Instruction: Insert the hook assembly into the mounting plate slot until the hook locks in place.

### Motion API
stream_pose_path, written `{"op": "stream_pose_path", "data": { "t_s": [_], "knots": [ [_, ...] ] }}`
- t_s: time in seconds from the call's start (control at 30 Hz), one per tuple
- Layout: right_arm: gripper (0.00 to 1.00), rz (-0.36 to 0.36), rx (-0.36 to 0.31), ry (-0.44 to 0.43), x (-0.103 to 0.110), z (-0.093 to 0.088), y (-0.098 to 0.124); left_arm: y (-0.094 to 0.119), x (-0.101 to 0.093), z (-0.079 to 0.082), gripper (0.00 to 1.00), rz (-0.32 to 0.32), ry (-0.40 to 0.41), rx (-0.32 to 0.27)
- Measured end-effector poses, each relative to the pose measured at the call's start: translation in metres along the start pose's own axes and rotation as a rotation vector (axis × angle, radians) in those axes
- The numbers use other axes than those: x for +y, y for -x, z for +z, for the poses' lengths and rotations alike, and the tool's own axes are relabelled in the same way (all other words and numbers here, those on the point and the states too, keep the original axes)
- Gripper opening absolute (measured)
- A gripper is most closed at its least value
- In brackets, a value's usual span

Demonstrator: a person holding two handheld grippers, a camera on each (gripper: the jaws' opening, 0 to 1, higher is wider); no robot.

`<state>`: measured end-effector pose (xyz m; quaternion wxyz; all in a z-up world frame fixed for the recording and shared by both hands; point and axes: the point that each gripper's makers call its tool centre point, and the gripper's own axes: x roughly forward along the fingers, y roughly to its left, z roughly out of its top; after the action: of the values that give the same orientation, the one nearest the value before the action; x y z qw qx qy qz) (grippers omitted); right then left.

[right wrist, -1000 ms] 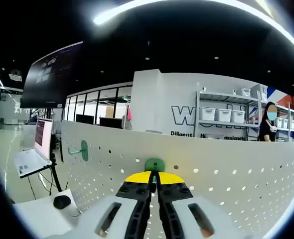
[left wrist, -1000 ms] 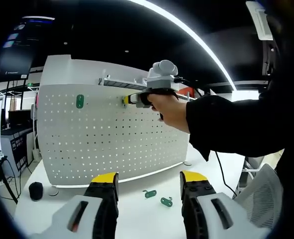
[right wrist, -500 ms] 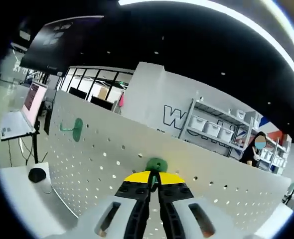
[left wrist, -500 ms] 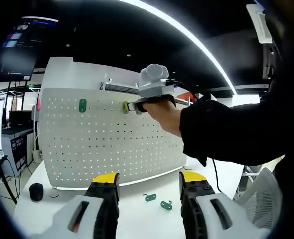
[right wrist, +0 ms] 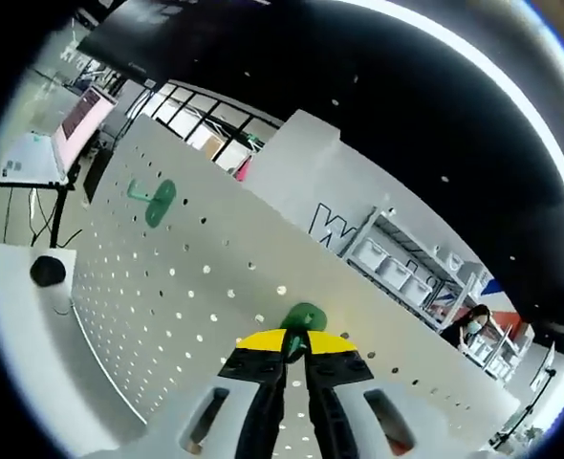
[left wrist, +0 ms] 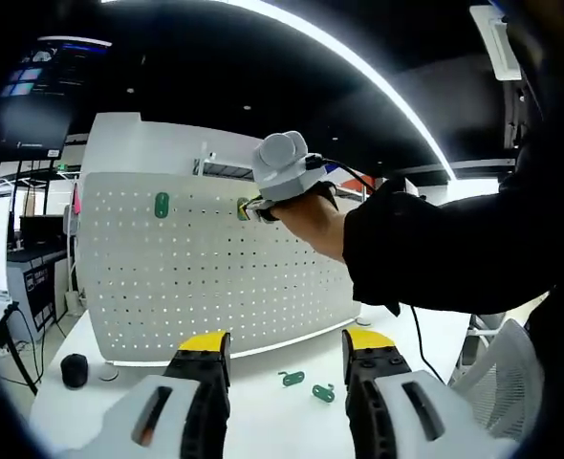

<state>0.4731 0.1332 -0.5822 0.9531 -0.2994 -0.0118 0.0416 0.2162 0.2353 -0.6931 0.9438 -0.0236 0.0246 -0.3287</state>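
In the left gripper view, the left gripper (left wrist: 285, 356) is seen with its yellow-tipped black jaws held well apart and nothing between them, above a smooth white table (left wrist: 253, 406). Two small flat green hook pieces (left wrist: 308, 384) are noted lying loose on the table, close together, just beyond the jaw tips. A white perforated mounting plate (left wrist: 215, 273) stands upright on the table, its face covered by a regular grid of small round holes. One green oval-based hook (left wrist: 162, 205) is already seated near its upper left. The right gripper (left wrist: 251, 207), held in a hand (left wrist: 306, 212) with a dark sleeve, is pressed to the plate's upper row. A small black round object (left wrist: 75, 369) rests on the table at the left. In the right gripper view, the right gripper (right wrist: 296, 345) is seen with jaws together, clamped on a green hook assembly (right wrist: 304, 316) set against the plate (right wrist: 167, 306). The seated hook (right wrist: 153, 201) projects from the plate to the left. Shelving with white bins (right wrist: 397, 273) is recorded behind.
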Motion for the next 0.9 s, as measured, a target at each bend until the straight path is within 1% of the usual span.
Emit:
{"op": "stream_pose_path", "data": {
  "t_s": [0.03, 0.07, 0.1, 0.13, 0.17, 0.23, 0.37, 0.43, 0.5, 0.7, 0.83, 0.9],
  "knots": [
    [0.04, 0.007, -0.008, -0.03, 0.0, 0.0, 0.0, 0.0, 0.0, 0.0, 0.48, 0.0, -0.002, 0.001],
    [0.05, 0.017, -0.008, -0.079, 0.001, -0.002, 0.001, 0.0, 0.0, 0.0, 0.48, 0.0, -0.005, 0.003],
    [0.05, 0.026, -0.024, -0.119, 0.001, -0.001, 0.002, -0.001, 0.0, -0.001, 0.48, 0.0, -0.006, 0.004],
    [0.05, 0.035, -0.02, -0.174, 0.001, -0.002, 0.002, -0.001, 0.0, -0.001, 0.48, 0.001, -0.006, 0.006],
    [0.05, 0.041, -0.033, -0.181, 0.0, -0.002, 0.002, -0.001, 0.0, -0.002, 0.48, 0.002, -0.007, 0.008],
    [0.06, 0.056, -0.038, -0.246, 0.0, -0.002, 0.002, -0.002, 0.0, -0.003, 0.48, 0.002, -0.009, 0.014],
    [0.07, 0.065, -0.032, -0.25, 0.001, -0.004, 0.005, -0.002, 0.0, -0.004, 0.48, 0.004, -0.017, 0.021],
    [0.11, 0.065, -0.022, -0.252, 0.0, -0.01, 0.007, -0.002, 0.0, -0.005, 0.48, 0.006, -0.024, 0.026],
    [0.11, 0.073, -0.014, -0.284, 0.0, -0.016, 0.012, -0.002, 0.0, -0.006, 0.48, 0.007, -0.029, 0.03],
    [0.12, 0.083, -0.009, -0.304, -0.004, -0.031, 0.029, -0.003, -0.002, -0.01, 0.48, 0.008, -0.053, 0.049],
    [0.16, 0.107, 0.021, -0.354, -0.004, -0.054, 0.04, -0.004, -0.003, -0.013, 0.49, 0.004, -0.064, 0.064],
    [0.16, 0.117, 0.039, -0.357, -0.003, -0.067, 0.048, -0.003, -0.004, -0.014, 0.49, 0.003, -0.069, 0.07]
  ]
}}
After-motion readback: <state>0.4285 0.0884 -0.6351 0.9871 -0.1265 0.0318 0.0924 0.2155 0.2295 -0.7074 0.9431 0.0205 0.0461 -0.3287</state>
